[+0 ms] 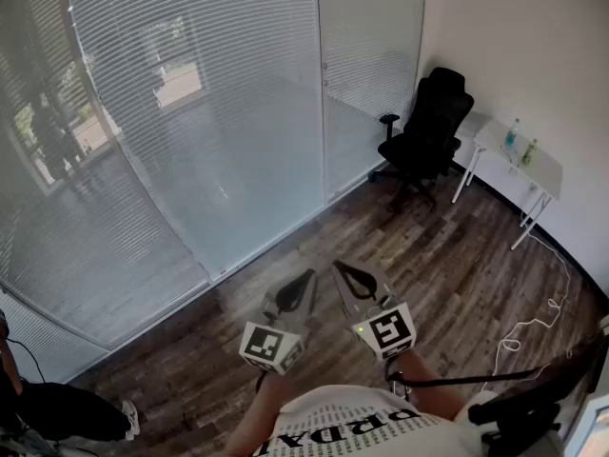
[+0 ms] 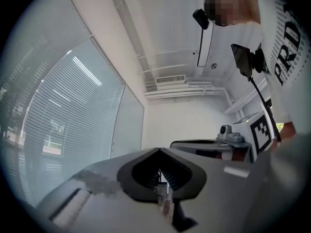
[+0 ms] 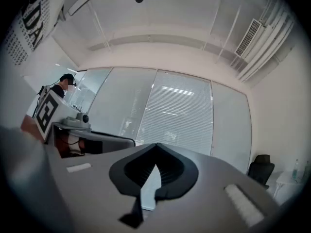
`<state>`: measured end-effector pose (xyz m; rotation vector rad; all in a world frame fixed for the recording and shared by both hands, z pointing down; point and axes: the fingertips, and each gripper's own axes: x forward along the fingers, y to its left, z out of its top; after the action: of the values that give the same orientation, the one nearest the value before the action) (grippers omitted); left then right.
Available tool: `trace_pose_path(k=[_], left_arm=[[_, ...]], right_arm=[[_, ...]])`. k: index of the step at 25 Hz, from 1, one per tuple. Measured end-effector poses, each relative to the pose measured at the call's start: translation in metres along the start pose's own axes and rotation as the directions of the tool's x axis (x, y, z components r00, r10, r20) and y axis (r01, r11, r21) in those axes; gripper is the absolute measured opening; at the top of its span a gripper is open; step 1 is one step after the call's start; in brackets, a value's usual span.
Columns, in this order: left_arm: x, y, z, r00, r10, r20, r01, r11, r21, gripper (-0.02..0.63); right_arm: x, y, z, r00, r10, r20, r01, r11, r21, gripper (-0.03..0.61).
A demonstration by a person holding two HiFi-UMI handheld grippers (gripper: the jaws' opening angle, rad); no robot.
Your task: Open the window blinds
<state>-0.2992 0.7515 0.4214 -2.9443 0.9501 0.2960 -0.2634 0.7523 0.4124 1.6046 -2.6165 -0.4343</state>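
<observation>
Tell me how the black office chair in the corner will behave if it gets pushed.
The black office chair stands on a spread star base on the smooth plank floor, so it would probably roll or swivel rather than tip. Its tall back suggests a high push might rock it. Bulky and padded, it is likely awkward to lift.

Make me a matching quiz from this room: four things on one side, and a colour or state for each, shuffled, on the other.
1. office chair
2. small table
3. blinds
4. right gripper

A. lowered over the glass
B. black
C. shut, holding nothing
D. white, bottles on top

Pairs: 1-B, 2-D, 3-A, 4-C
</observation>
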Motion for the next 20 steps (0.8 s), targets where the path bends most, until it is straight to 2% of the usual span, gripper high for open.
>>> trace_pose_path(k=[4, 11, 20], left_arm=[[-0.002, -0.006, -0.012, 1.0, -0.002, -0.024, 0.003, 1.0, 0.031, -0.005], [0.002, -0.004, -0.009, 0.999, -0.02, -0.025, 0.02, 1.0, 0.013, -0.006], [-0.005, 0.013, -0.002, 1.0, -0.017, -0.003, 0.017, 1.0, 0.022, -0.006]], right_arm=[[-0.009, -0.001, -0.008, 1.0, -0.006, -0.002, 0.006, 1.0, 0.01, 0.008], [-0.007, -0.003, -0.015, 0.999, -0.016, -0.043, 0.02, 0.996, 0.092, 0.009], [0.006, 0.01, -0.023, 0.998, -0.017, -0.068, 0.022, 0.997, 0.073, 0.009]])
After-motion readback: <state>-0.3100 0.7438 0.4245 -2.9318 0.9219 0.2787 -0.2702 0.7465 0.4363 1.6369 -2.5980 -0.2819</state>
